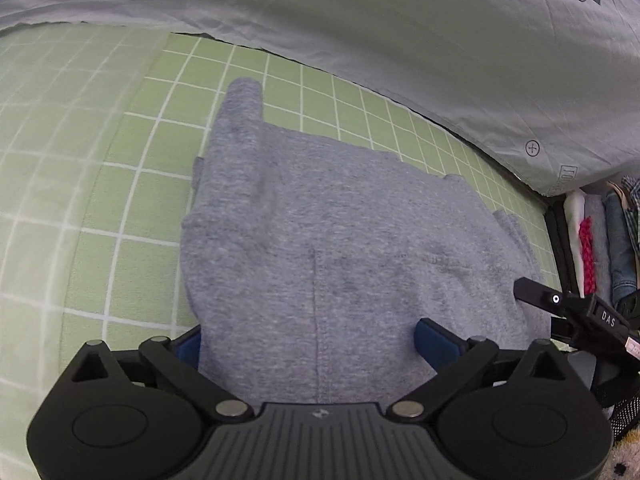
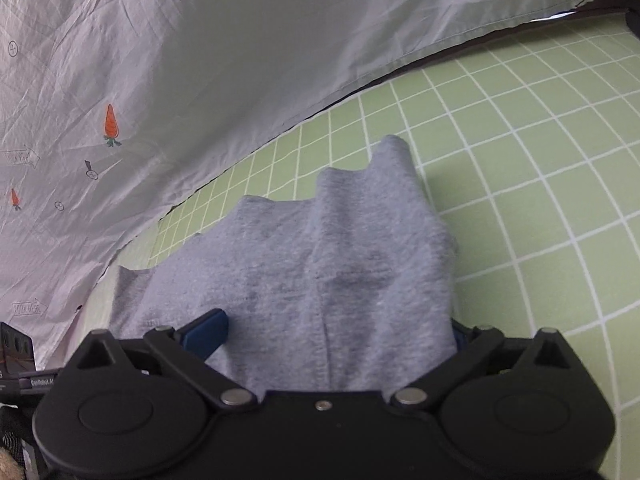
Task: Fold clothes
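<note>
Grey garment [image 1: 320, 232] lies flat and partly folded on the green grid sheet [image 1: 120, 200], its far edge near the pale printed cover [image 1: 400, 40]; one narrow flap sticks out at the far corner. Left gripper [image 1: 308, 344] stands wide, blue pads either side of the near hem, cloth running between them but not pinched. Right gripper [image 2: 336, 334] likewise spread wide over the near edge on its side, cloth between the fingers, no pad pressing. Second tool's black tip shows at the right of the left wrist view, just beside the cloth edge. Judgement: a fold has been laid down and released. Risks from here: backing out with cloth still lying across the fingers could drag the top layer and open the fold; the protruding flap may leave the stack uneven if not tucked; closing now could catch several layers at once, as the hem sits deep between the pads.
</note>
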`<state>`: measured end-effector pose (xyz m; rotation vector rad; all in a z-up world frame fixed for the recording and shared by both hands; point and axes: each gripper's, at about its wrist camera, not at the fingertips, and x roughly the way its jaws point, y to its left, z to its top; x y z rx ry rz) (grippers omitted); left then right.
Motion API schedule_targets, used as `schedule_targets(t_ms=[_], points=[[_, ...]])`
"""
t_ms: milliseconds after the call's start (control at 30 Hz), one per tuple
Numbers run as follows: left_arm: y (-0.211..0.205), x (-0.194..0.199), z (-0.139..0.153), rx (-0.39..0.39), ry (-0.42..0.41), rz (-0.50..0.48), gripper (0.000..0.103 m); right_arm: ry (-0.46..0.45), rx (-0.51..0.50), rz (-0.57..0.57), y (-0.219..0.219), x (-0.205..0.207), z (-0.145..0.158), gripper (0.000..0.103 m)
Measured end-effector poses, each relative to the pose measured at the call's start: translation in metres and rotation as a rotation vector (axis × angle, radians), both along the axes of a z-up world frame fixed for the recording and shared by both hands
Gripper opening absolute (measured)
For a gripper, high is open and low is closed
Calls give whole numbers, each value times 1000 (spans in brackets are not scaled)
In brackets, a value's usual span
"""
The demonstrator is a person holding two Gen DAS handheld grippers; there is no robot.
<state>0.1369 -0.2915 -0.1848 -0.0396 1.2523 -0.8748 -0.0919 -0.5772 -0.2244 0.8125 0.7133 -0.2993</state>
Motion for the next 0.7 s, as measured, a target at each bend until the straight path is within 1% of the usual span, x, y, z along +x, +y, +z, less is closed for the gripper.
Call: schedule_targets(t_ms=[33,67,100,133,167,200,233,267,300,333,367,433,500,567,633,700], points=[[1,-1,-1,-21,14,14,96,-8,7,3,3,3,-1,103],[2,-3,-2,-33,23,34,87,-20,20,15,6,6,-1,103],[2,-6,-3,-45,36,41,77,-37,59,44,10,10,-4,103],[3,-9,-4,-56,51,43,61,-54,101,75,14,14,-6,103],[4,-13,-4,-69,62,55,58,-71,143,106,18,17,-8,103],[4,-17,-4,-73,63,59,55,-87,182,107,23,17,-10,96],[4,-22,-2,-72,59,56,49,-101,230,84,27,13,-14,84],[5,-26,1,-75,60,54,46,-116,279,58,30,9,-19,79],[7,-30,6,-92,75,53,45,-141,348,24,30,0,-23,67],[10,-35,11,-119,98,50,43,-162,404,-15,30,-11,-25,59],[8,-41,17,-139,125,41,41,-182,458,-54,31,-22,-27,58],[-1,-57,29,-137,149,-10,41,-196,503,-101,33,-53,-18,52],[-13,-75,43,-127,167,-75,40,-197,530,-143,31,-85,-5,51],[-28,-96,56,-139,197,-141,40,-187,540,-183,25,-120,12,51],[-49,-122,70,-160,216,-218,40,-179,536,-221,10,-158,36,51],[-78,-148,87,-188,224,-295,40,-172,512,-245,-11,-193,68,51]])
